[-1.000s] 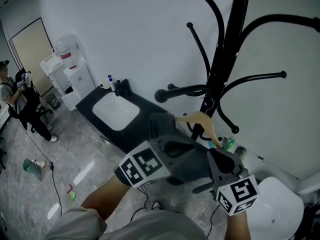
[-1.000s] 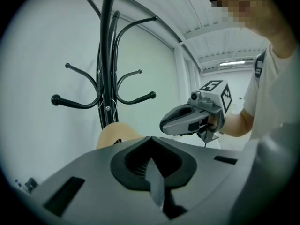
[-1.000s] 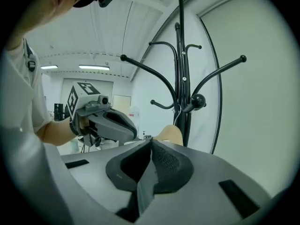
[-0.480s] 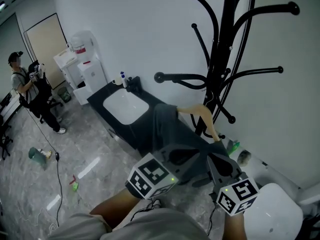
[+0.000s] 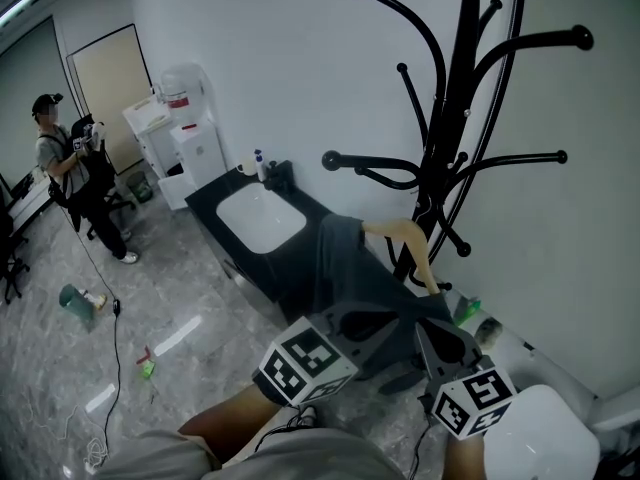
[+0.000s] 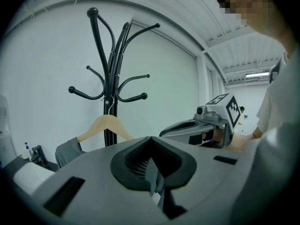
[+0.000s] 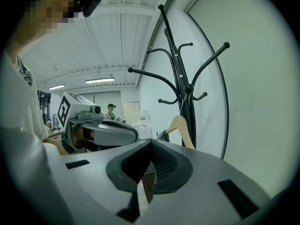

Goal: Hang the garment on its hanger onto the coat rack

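Head view, with both tool views. The black metal coat rack (image 5: 455, 118) with curved arms stands at upper right against the white wall. The pale wooden hanger (image 5: 405, 236) sits at centre frame, just in front of the rack's pole and below its lowest arms. The grey fabric garment (image 5: 340, 258) is draped over it and trails down toward the two tools at the bottom. The left tool (image 6: 152, 170) is pressed together, pinching a fold of the grey garment. The right tool (image 7: 146, 172) is also pressed together on a thin tan-brown strip, apparently the hanger's lower end. The hanger's hook shows close to the pole, but over no arm as far as these views tell.

Progress: the garment is on its hanger and has been carried up to the rack. Raising the hook over an arm and letting go remain to be done.
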